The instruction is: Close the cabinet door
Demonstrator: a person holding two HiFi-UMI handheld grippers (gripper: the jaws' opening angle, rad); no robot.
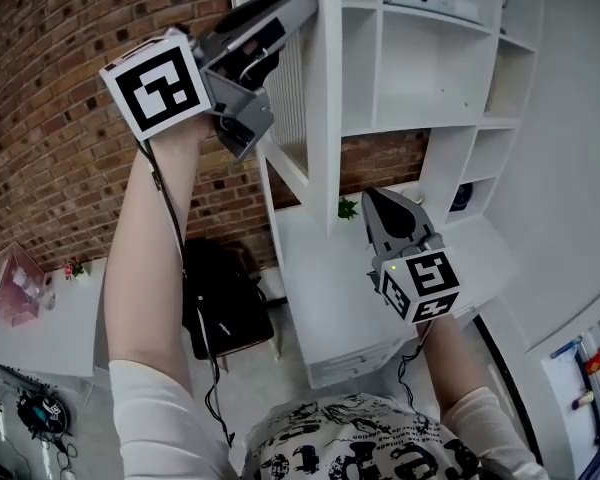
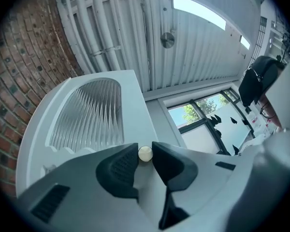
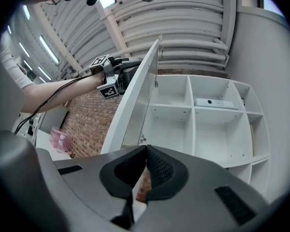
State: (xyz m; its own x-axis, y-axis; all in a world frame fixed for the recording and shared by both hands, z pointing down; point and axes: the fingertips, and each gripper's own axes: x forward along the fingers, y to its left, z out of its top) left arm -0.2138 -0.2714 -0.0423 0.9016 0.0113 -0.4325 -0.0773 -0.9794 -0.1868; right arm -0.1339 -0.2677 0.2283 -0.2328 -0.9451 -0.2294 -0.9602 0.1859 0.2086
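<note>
White cabinet door (image 1: 323, 118) stands open, sticking out from the shelving (image 1: 420, 68) and seen roughly edge-on in the head view; long axis vertical, hinge side at the shelving, free edge pointing back toward the person, ribbed glass panel (image 2: 89, 112) filling its upper part. Up at that free edge, on the brick wall (image 1: 60, 118) side, the left tool (image 2: 145, 148) is tilted upward with its jaws pinching the small pale round knob (image 2: 145, 153), one pad on each side of it. Lower down, right of the door's bottom end and above the white desk (image 1: 320, 298), the right tool (image 3: 146, 149) has its jaws pressed together, nothing between them, aimed at the shelf compartments with the door to its left
</note>
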